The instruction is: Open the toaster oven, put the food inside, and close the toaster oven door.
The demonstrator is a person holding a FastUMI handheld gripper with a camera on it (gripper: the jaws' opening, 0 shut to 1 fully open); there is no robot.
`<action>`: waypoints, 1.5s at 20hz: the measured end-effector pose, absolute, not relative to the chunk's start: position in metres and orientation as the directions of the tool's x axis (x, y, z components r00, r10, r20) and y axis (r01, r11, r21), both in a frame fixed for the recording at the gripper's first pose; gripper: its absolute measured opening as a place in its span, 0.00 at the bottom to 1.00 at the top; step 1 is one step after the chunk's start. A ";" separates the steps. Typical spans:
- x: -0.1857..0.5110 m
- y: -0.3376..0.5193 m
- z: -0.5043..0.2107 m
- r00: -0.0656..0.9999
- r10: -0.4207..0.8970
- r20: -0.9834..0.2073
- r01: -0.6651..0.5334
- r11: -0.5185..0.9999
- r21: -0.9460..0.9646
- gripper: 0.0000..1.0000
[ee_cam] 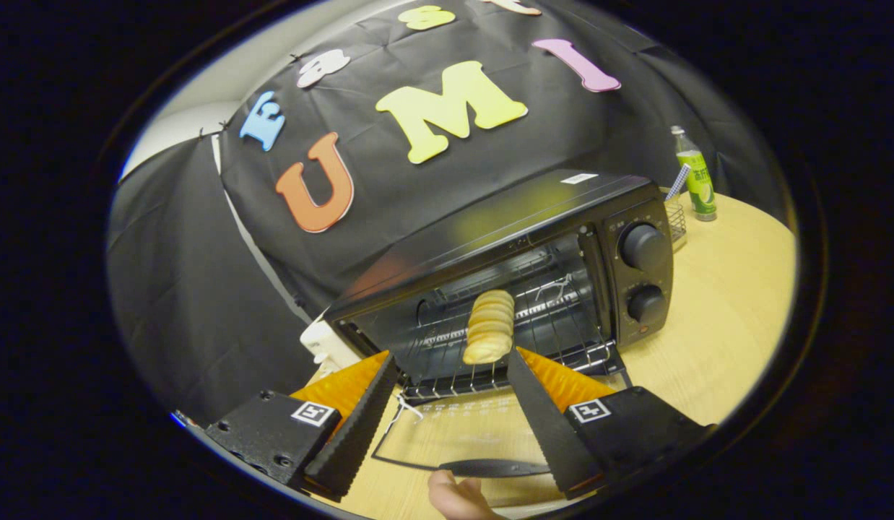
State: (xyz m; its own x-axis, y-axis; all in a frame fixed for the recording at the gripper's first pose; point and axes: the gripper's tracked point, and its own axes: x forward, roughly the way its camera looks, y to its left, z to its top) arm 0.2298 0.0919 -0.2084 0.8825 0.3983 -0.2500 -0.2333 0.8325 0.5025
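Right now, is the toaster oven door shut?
No, the toaster oven door lies folded down and open, the bread rests on the rack inside, and the gripper jaws stand open.

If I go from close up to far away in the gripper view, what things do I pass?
gripper, open, with the bread just past its right fingertip → open glass door lying flat → wire rack → toaster oven → wire basket → green bottle.

black toaster oven (534, 245), pale golden ridged bread (489, 326), light wood table (721, 325)
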 end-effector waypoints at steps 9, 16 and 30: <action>0.174 0.074 -0.238 0.916 0.264 -0.303 -0.171 0.938 0.301 1.00; 0.150 0.084 -0.296 0.865 0.214 -0.453 -0.161 0.975 0.153 1.00; 0.148 0.091 -0.329 0.818 0.089 -0.569 -0.108 0.994 -0.001 1.00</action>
State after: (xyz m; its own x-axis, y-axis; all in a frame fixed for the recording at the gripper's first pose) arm 0.1483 0.0909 -0.3288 0.8179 0.0886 -0.5685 -0.1082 0.9941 -0.0007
